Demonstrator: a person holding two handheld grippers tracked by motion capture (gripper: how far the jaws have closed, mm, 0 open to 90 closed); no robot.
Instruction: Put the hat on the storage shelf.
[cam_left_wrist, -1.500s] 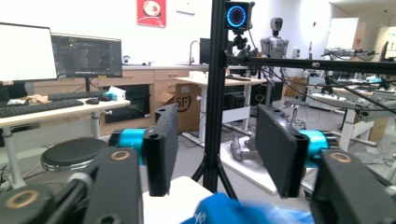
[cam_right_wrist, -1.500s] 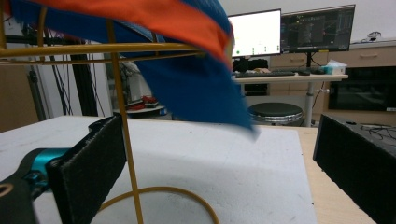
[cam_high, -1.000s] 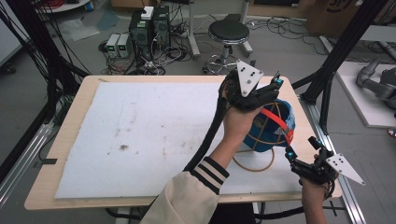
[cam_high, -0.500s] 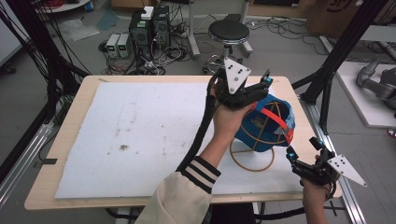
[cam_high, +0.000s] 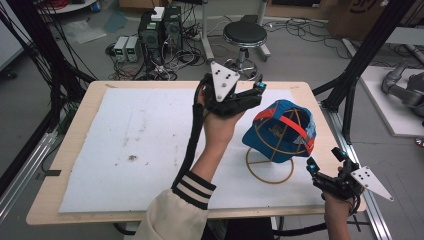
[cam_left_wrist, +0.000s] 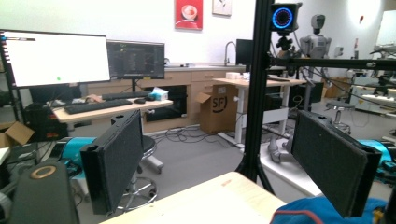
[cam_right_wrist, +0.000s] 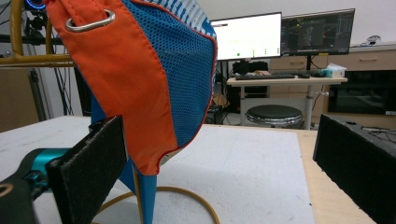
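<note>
A blue mesh cap (cam_high: 280, 131) with an orange back strap sits on a yellow wire stand (cam_high: 270, 167) at the right of the table. My left gripper (cam_high: 256, 95) hovers to the cap's upper left, clear of it and pointing right. Its jaws have just been opening and nothing is between them. In the left gripper view the open left gripper (cam_left_wrist: 224, 154) has the cap's crown (cam_left_wrist: 303, 213) low at the right. My right gripper (cam_high: 325, 159) rests open near the front right edge. In the right gripper view, the right gripper (cam_right_wrist: 219, 163) faces the cap (cam_right_wrist: 154, 70) and the stand's ring (cam_right_wrist: 187, 193).
A white foam mat (cam_high: 140, 140) covers most of the wooden table (cam_high: 60, 150). Black frame posts (cam_high: 350, 90) rise at the right corner. A stool (cam_high: 245, 34) and electronics boxes (cam_high: 150, 30) stand on the floor behind.
My left gripper has moved left and back from over the cap, leaving the cap uncovered, and its jaws have widened. The right gripper has kept still.
</note>
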